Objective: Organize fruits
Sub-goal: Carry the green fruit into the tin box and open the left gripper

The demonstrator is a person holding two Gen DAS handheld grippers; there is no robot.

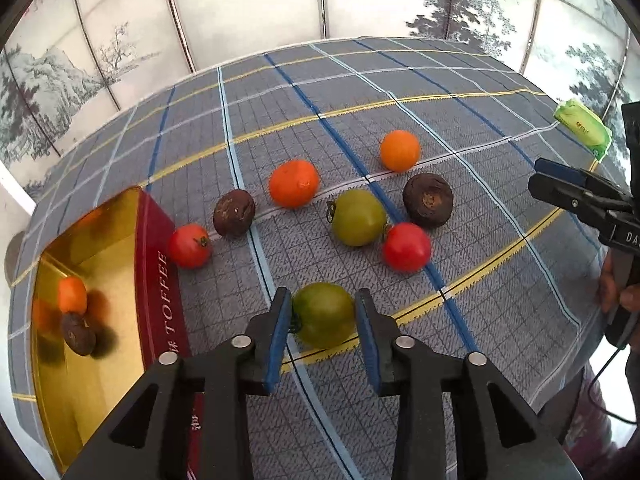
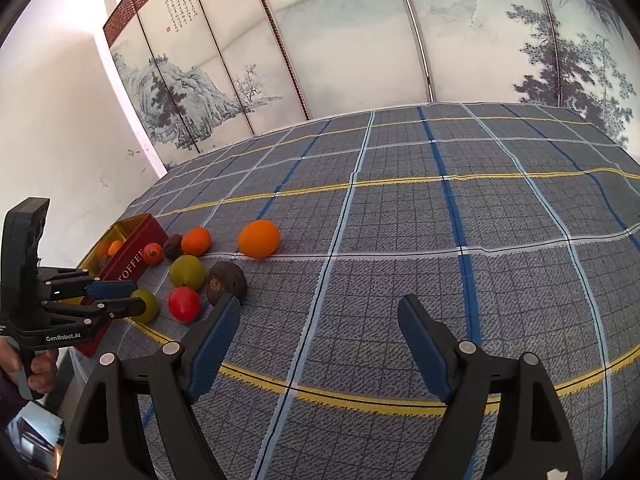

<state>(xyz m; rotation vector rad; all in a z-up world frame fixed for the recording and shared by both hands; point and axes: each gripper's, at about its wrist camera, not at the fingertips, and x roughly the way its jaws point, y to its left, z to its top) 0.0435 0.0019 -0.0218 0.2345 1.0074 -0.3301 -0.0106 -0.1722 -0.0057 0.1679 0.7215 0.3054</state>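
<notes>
Left gripper [image 1: 323,322] straddles a green tomato [image 1: 323,315] on the plaid cloth [image 1: 400,80], jaws apart w/ pads flanking but not squeezing; close gently, centred, then swing left to the toffee tin [image 1: 158,264]; right gripper [image 2: 320,320] waits wide open, empty.

Bench [image 1: 400,80] under plaid cloth [image 1: 280,128]. On cloth: red toffee tin [image 1: 158,264] lower left, scattered tomatoes [image 1: 406,246], oranges [image 1: 294,183], dark fruits [image 1: 427,199] centre, green packet [image 1: 582,128] upper right.

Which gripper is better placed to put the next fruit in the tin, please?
Left gripper: its pads flank a green tomato beside the tin. Right gripper hangs open, empty.
</notes>
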